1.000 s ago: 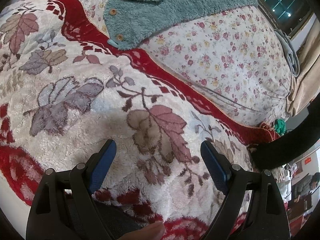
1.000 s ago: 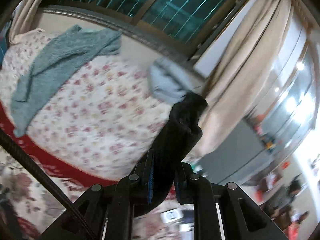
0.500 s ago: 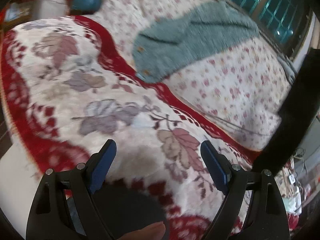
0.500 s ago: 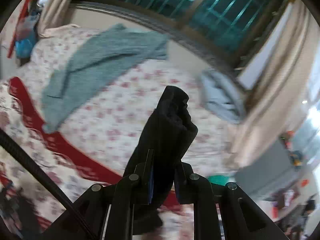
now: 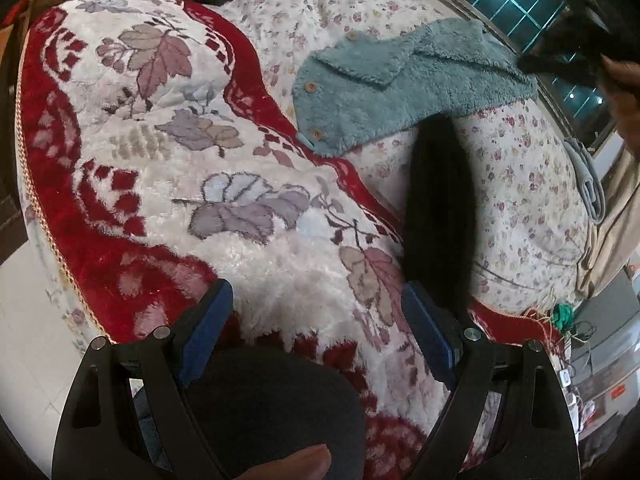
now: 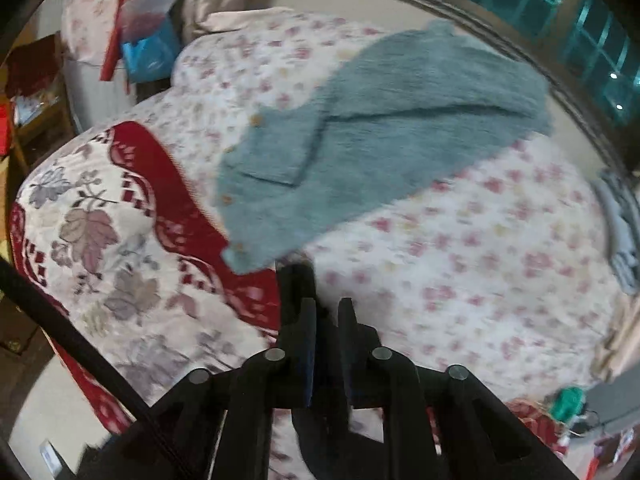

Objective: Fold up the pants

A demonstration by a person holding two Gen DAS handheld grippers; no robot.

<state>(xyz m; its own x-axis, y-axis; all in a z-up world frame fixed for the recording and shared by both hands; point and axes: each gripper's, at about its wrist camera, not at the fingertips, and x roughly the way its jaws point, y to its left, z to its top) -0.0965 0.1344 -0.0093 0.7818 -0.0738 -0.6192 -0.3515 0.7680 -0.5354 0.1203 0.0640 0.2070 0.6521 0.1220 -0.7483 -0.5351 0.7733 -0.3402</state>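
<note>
The black pants (image 5: pixel 436 216) hang as a dark strip above the bed in the left wrist view, held from the top right. In the right wrist view my right gripper (image 6: pixel 326 316) is shut on the black pants (image 6: pixel 296 284), with cloth pinched between the jaws and hanging below. My left gripper (image 5: pixel 316 320) is open and empty, above the red and white leaf-patterned blanket (image 5: pixel 224 200). A dark fold of cloth (image 5: pixel 272 408) lies under the left gripper, by my thumb.
A teal fleece garment (image 5: pixel 384 92) with buttons lies on the floral sheet (image 5: pixel 520 184); it also shows in the right wrist view (image 6: pixel 380 132). A grey folded item (image 5: pixel 588 184) lies at the bed's right edge. Curtains, a window and clutter surround the bed.
My right gripper swung left and down with the pants, from facing the curtain to facing the bed. The left gripper pulled back and up; the hanging pants moved into its view.
</note>
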